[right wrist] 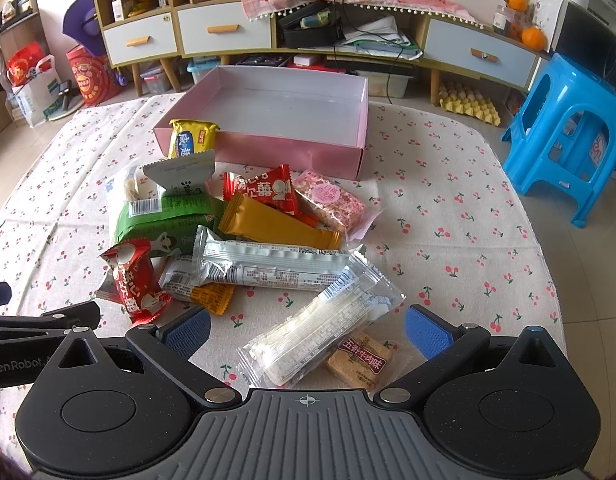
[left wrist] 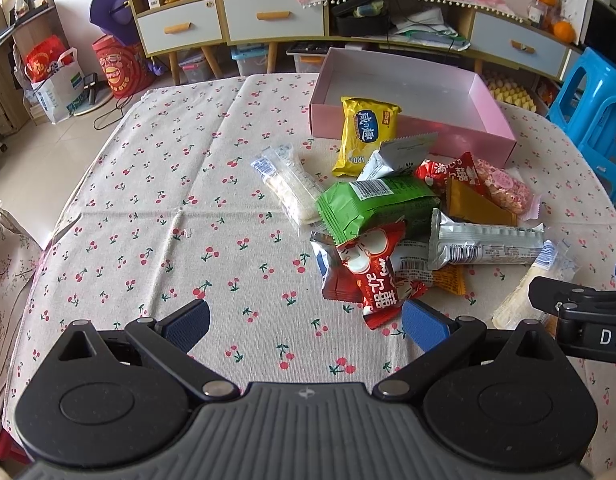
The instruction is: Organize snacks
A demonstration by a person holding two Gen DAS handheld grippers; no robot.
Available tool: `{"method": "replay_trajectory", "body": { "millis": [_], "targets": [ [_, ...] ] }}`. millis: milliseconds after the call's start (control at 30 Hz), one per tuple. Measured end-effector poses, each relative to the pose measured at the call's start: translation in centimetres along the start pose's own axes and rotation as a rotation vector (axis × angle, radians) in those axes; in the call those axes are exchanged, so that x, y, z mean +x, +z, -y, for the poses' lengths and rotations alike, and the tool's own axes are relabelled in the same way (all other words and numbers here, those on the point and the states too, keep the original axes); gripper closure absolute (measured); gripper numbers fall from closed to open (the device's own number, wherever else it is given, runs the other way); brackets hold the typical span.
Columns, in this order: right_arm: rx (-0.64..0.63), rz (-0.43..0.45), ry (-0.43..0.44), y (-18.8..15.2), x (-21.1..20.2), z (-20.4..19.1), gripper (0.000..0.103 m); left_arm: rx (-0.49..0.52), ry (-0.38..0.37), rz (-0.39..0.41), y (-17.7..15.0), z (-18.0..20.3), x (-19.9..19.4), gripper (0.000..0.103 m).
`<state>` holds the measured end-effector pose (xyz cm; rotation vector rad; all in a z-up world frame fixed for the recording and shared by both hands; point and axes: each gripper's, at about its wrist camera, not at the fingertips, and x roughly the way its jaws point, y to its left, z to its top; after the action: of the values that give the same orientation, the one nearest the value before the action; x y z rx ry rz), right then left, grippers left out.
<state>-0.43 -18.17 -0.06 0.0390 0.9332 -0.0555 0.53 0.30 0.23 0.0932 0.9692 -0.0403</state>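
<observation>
"GenRobot" is printed in white on the black gripper body (right wrist: 15, 366) seen at the left edge of the right wrist view. "五香牛肉味" is read on the dark label of the square brown snack (right wrist: 362, 358). "ARD" is legible on the yellow packet (left wrist: 366, 136). Barcode digits on the silver wrapper (left wrist: 486, 242) are too small to make out.

The left gripper (left wrist: 305, 326) hovered low with its blue-padded fingers (left wrist: 426, 330) spread wide and nothing between them, while the right gripper (right wrist: 305, 330), just beside it on its right, was likewise spread wide, neither pad (right wrist: 187, 330) pressing on anything.
</observation>
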Motion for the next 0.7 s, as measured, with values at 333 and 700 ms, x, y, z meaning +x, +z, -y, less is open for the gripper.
{"method": "replay_trajectory", "body": {
  "millis": [333, 700],
  "targets": [
    [-0.002, 0.001, -0.003, -0.01, -0.01, -0.03, 0.000, 0.007, 0.001, 0.006, -0.02, -0.02, 0.02, 0.000],
    [-0.018, 0.035, -0.025, 0.55, -0.10, 0.11, 0.000, 0.040, 0.010, 0.087, 0.19, -0.23, -0.13, 0.000]
  ]
}}
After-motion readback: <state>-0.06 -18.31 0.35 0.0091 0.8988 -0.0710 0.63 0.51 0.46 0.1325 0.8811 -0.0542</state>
